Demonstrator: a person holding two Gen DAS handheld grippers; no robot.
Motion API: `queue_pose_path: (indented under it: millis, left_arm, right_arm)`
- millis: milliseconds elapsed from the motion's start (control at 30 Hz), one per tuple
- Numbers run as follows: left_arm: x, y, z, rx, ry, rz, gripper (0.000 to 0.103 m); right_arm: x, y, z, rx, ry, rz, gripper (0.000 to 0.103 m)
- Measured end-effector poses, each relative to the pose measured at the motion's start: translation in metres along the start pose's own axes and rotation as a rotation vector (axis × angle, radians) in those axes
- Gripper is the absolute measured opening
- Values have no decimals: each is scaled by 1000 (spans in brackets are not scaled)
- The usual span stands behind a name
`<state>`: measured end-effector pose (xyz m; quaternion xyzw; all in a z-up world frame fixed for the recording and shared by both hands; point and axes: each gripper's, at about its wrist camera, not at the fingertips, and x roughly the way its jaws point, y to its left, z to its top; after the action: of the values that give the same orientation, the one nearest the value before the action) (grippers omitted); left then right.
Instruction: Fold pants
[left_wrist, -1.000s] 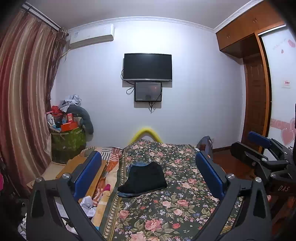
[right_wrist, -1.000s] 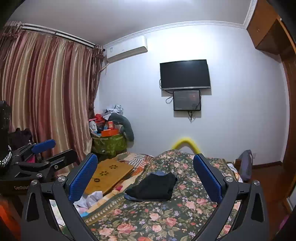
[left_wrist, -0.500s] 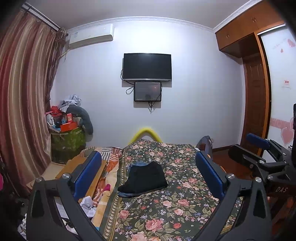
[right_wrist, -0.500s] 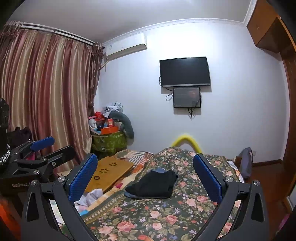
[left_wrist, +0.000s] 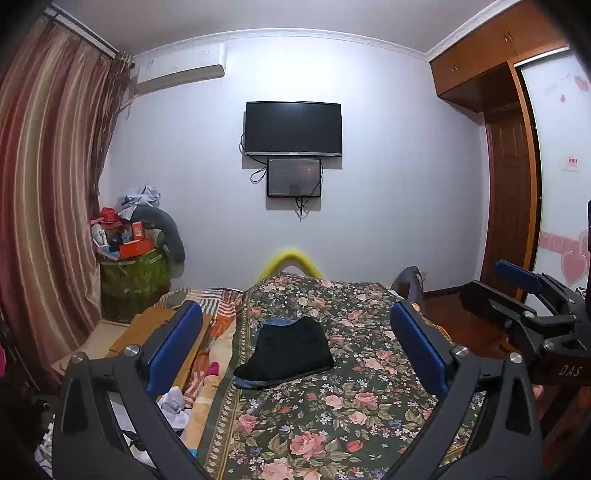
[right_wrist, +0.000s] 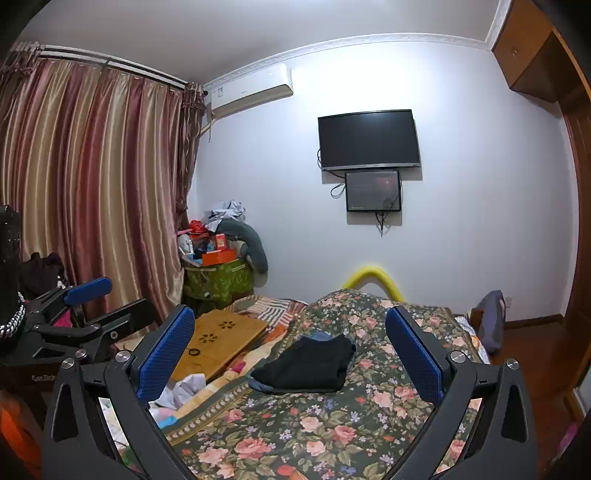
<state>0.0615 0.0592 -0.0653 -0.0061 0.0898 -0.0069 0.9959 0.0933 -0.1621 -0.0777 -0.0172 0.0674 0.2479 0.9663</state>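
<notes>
Black pants (left_wrist: 290, 350) lie folded in a compact pile on the floral bedspread (left_wrist: 354, 406), on top of a blue garment whose edge shows beneath. They also show in the right wrist view (right_wrist: 308, 363). My left gripper (left_wrist: 295, 350) is open and empty, held well back above the bed. My right gripper (right_wrist: 290, 356) is open and empty too, at about the same distance. The right gripper shows at the right edge of the left wrist view (left_wrist: 532, 306), the left gripper at the left edge of the right wrist view (right_wrist: 79, 314).
A wooden lap tray (right_wrist: 218, 341) and loose clothes lie left of the bedspread. A cluttered green box (left_wrist: 135, 286) stands by the striped curtain (left_wrist: 44, 206). A television (left_wrist: 293, 127) hangs on the far wall. A wardrobe and door (left_wrist: 509, 199) are on the right.
Both grippers have drifted slightly; the right wrist view has tilted down a little. The pants have not moved and both grippers stay open.
</notes>
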Motion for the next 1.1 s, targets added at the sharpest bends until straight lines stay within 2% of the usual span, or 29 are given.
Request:
queue_pose_path:
  millis: [1100]
  left_arm:
    - [5, 2, -2, -17, 19, -42, 103]
  right_arm:
    - [0, 2, -1, 26, 9, 3, 103]
